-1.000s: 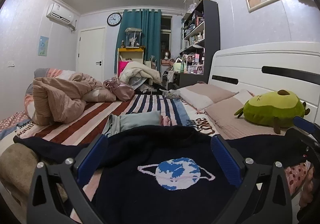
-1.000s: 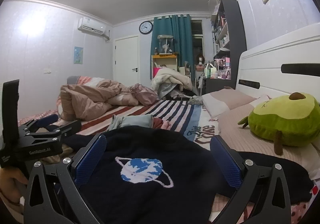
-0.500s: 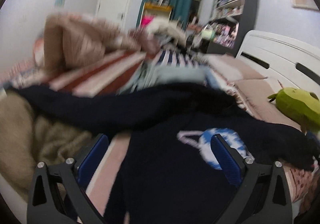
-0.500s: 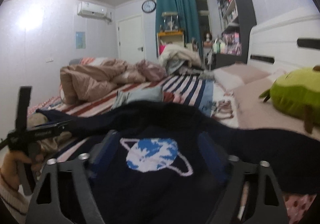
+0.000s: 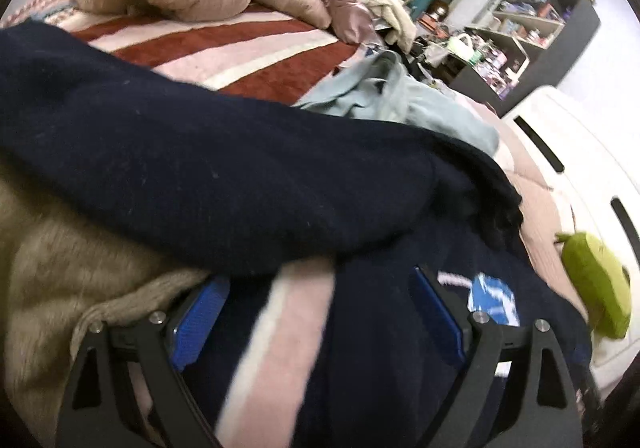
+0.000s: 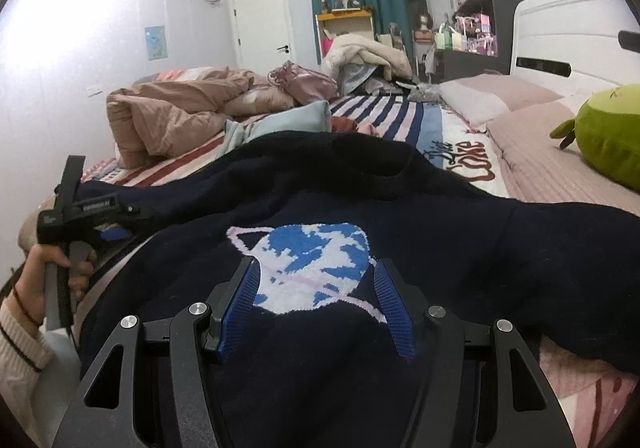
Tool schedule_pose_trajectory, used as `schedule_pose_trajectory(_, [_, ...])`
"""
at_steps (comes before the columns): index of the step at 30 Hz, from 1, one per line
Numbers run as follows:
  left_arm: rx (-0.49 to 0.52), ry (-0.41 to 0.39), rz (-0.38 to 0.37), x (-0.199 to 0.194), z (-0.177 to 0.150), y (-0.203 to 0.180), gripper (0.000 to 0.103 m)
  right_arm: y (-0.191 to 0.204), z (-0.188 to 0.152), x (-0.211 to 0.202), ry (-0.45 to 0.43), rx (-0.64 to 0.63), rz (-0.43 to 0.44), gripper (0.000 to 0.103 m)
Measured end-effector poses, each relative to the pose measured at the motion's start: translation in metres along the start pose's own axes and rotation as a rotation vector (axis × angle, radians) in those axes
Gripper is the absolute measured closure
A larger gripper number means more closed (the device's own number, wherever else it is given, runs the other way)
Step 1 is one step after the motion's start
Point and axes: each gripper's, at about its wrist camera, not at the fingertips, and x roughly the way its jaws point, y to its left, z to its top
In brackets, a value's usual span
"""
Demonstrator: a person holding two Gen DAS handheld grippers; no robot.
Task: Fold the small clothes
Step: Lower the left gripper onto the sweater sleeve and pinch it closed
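Observation:
A dark navy sweater (image 6: 400, 200) with a blue and white planet design (image 6: 312, 264) lies spread on the bed. Its left sleeve (image 5: 200, 168) stretches across the left wrist view. My left gripper (image 5: 316, 312) is open, low over the bed just below that sleeve, by the sweater's left side. It also shows in the right wrist view (image 6: 100, 220), held in a hand. My right gripper (image 6: 316, 304) is open but narrower, its blue pads (image 6: 240, 308) over the planet design. Nothing is between either pair of jaws.
A beige knit garment (image 5: 48, 280) lies at the left beside the sleeve. A light blue garment (image 6: 288, 120) and a crumpled pink duvet (image 6: 168, 116) lie farther up the striped bed (image 5: 224, 44). A green avocado plush (image 6: 608, 132) sits on pillows by the white headboard (image 6: 576, 32).
My left gripper has dropped and swung left, down to the sweater's left sleeve. My right gripper has tilted down over the planet design and its jaws have narrowed.

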Motion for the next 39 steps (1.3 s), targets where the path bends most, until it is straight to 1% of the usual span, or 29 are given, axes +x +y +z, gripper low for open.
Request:
schedule_pose_trajectory(2, [-0.032, -0.001, 0.029, 0.011, 0.005, 0.002, 0.014, 0.000, 0.000, 0.004, 0.012, 0.003, 0.010, 0.047])
schedule_pose_trajectory(4, [-0.075, -0.002, 0.033, 0.020, 0.007, 0.004, 0.016, 0.001, 0.000, 0.006, 0.018, -0.003, 0.018, 0.047])
schedule_pose_trajectory(5, [-0.080, -0.009, 0.031, 0.022, 0.009, 0.001, 0.020, 0.001, 0.000, 0.006, 0.019, -0.008, 0.015, 0.047])
schedule_pose_trajectory(7, [-0.093, -0.019, 0.025, 0.024, 0.012, -0.001, 0.023, -0.001, 0.001, 0.005, 0.019, -0.010, 0.007, 0.047])
schedule_pose_trajectory(9, [-0.140, -0.013, 0.016, 0.026, 0.015, 0.002, 0.023, -0.003, 0.001, 0.003, 0.015, 0.001, 0.009, 0.047])
schedule_pose_trajectory(11, [-0.183, -0.028, -0.010, 0.024, 0.017, 0.005, 0.025, -0.004, 0.000, 0.000, 0.011, 0.015, 0.016, 0.047])
schedule_pose_trajectory(12, [-0.190, -0.044, -0.015, 0.022, 0.018, 0.005, 0.030, -0.004, -0.001, 0.000, 0.011, 0.016, 0.018, 0.047])
schedule_pose_trajectory(13, [-0.192, -0.063, -0.019, 0.018, 0.019, 0.003, 0.042, -0.003, -0.002, -0.001, 0.014, 0.015, 0.020, 0.047])
schedule_pose_trajectory(14, [-0.179, -0.075, -0.027, 0.014, 0.020, -0.001, 0.049, -0.003, -0.002, -0.001, 0.015, 0.012, 0.020, 0.047])
schedule_pose_trajectory(15, [-0.158, -0.084, -0.030, 0.010, 0.022, -0.005, 0.049, -0.002, -0.003, -0.001, 0.017, 0.008, 0.018, 0.047])
schedule_pose_trajectory(17, [-0.097, -0.136, -0.012, 0.002, 0.026, -0.016, 0.049, -0.002, -0.003, -0.002, 0.014, 0.006, 0.019, 0.047])
schedule_pose_trajectory(19, [-0.081, -0.162, -0.005, 0.001, 0.034, -0.020, 0.049, -0.003, -0.003, -0.003, 0.010, 0.013, 0.026, 0.047])
schedule_pose_trajectory(20, [-0.080, -0.179, -0.012, 0.002, 0.038, -0.022, 0.056, -0.002, -0.003, -0.003, 0.009, 0.014, 0.028, 0.047])
schedule_pose_trajectory(21, [-0.068, -0.191, -0.004, 0.002, 0.040, -0.024, 0.064, -0.002, -0.002, -0.004, 0.008, 0.017, 0.030, 0.047])
schedule_pose_trajectory(22, [-0.043, -0.199, 0.030, 0.003, 0.043, -0.028, 0.080, -0.002, -0.002, -0.004, 0.008, 0.016, 0.031, 0.047])
schedule_pose_trajectory(23, [-0.013, -0.205, 0.051, 0.003, 0.045, -0.032, 0.089, -0.002, -0.002, -0.005, 0.008, 0.013, 0.030, 0.047])
schedule_pose_trajectory(25, [0.031, -0.224, 0.039, -0.004, 0.045, -0.037, 0.093, -0.003, -0.002, -0.007, 0.003, 0.008, 0.024, 0.047])
schedule_pose_trajectory(27, [0.105, -0.269, 0.053, -0.018, 0.041, -0.046, 0.095, -0.007, -0.002, -0.009, -0.004, 0.020, 0.020, 0.047])
schedule_pose_trajectory(28, [0.168, -0.297, 0.063, -0.025, 0.038, -0.056, 0.097, -0.009, -0.003, -0.010, -0.006, 0.031, 0.023, 0.047])
schedule_pose_trajectory(30, [0.277, -0.315, 0.042, -0.033, 0.030, -0.073, 0.097, -0.015, -0.004, -0.011, -0.008, 0.058, 0.035, 0.047])
schedule_pose_trajectory(31, [0.362, -0.297, 0.009, -0.034, 0.025, -0.088, 0.097, -0.015, -0.005, -0.012, -0.008, 0.063, 0.037, 0.047])
schedule_pose_trajectory(33, [0.507, -0.224, -0.065, -0.031, 0.009, -0.115, 0.097, -0.018, -0.006, -0.016, -0.012, 0.066, 0.040, 0.047])
schedule_pose_trajectory(34, [0.572, -0.147, -0.121, -0.024, -0.002, -0.128, 0.097, -0.018, -0.007, -0.018, -0.014, 0.065, 0.040, 0.047])
schedule_pose_trajectory(35, [0.604, -0.054, -0.180, -0.013, -0.012, -0.137, 0.097, -0.019, -0.008, -0.020, -0.017, 0.064, 0.039, 0.047])
schedule_pose_trajectory(36, [0.609, 0.035, -0.224, 0.000, -0.022, -0.143, 0.097, -0.021, -0.009, -0.023, -0.020, 0.066, 0.038, 0.047])
schedule_pose_trajectory(37, [0.600, 0.131, -0.246, 0.016, -0.034, -0.146, 0.097, -0.023, -0.010, -0.026, -0.025, 0.070, 0.036, 0.047])
schedule_pose_trajectory(38, [0.595, 0.205, -0.233, 0.033, -0.045, -0.147, 0.095, -0.025, -0.011, -0.029, -0.029, 0.077, 0.034, 0.047])
schedule_pose_trajectory(39, [0.588, 0.258, -0.191, 0.048, -0.056, -0.145, 0.094, -0.028, -0.012, -0.032, -0.034, 0.087, 0.032, 0.047])
